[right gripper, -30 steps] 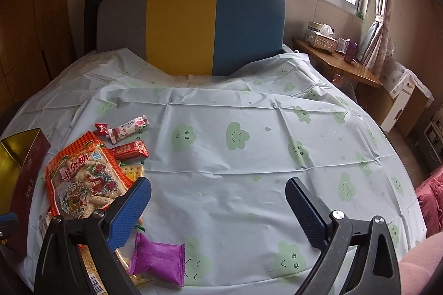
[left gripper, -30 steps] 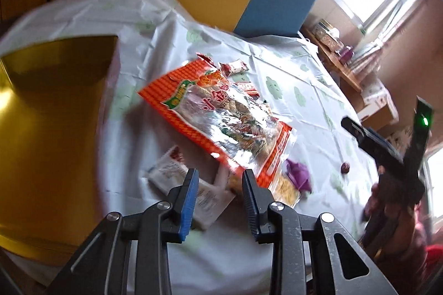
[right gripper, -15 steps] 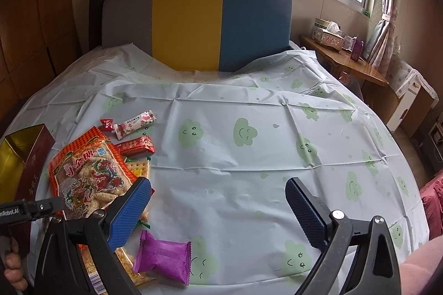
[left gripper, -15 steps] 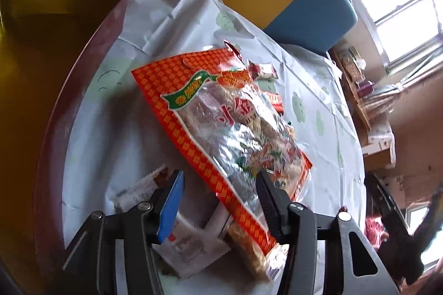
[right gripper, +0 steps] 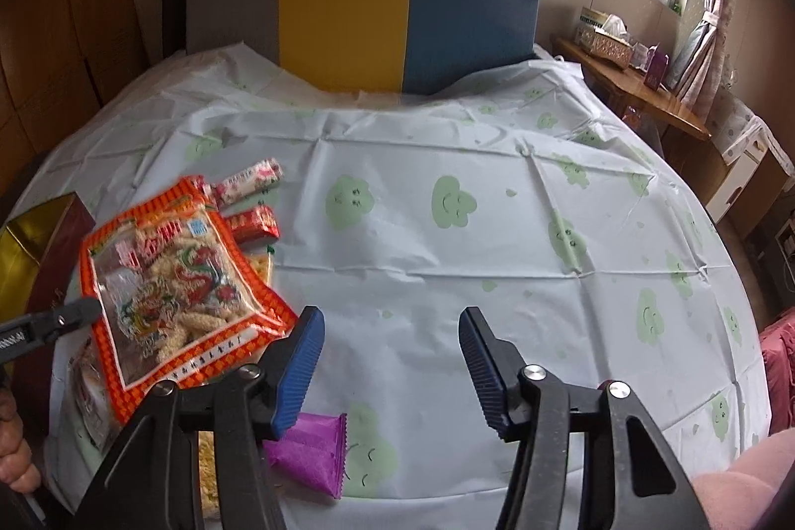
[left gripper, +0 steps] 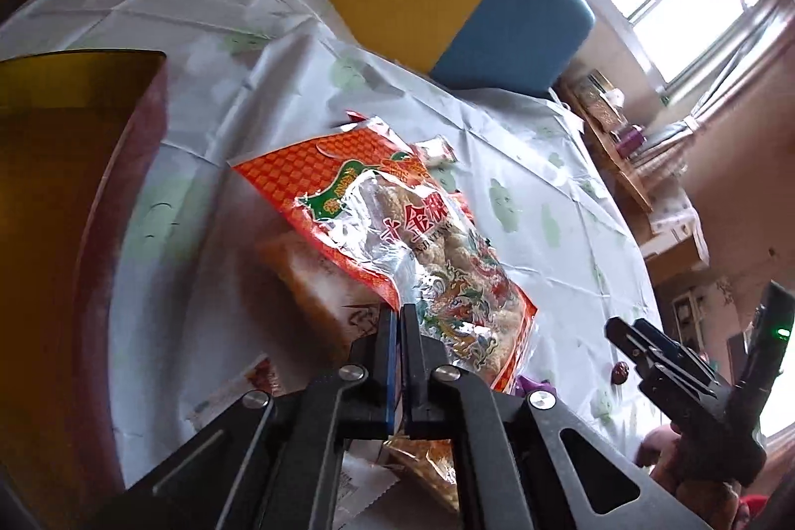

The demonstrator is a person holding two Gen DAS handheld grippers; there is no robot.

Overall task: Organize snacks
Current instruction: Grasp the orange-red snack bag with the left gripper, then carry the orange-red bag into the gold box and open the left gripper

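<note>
Left wrist view looks close along its jaws at the orange snack bag (left gripper: 397,241); right wrist view (farther back) faces the bench (right gripper: 497,231), sharing that bag.

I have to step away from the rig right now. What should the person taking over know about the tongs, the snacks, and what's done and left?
Left tongs: shut on the edge of the big orange snack bag, which is lifted and tilted above the other snacks.
Right tongs: open, holding nothing, above the tablecloth.
The gold-lined box sits at the left, near the bag; no snacks show inside it.
On the cloth: the purple packet, red packet, pink-and-white bar, plus crackers and small packets under the bag.
Done: the bag is gripped. Left: probably box it, then the rest.
</note>
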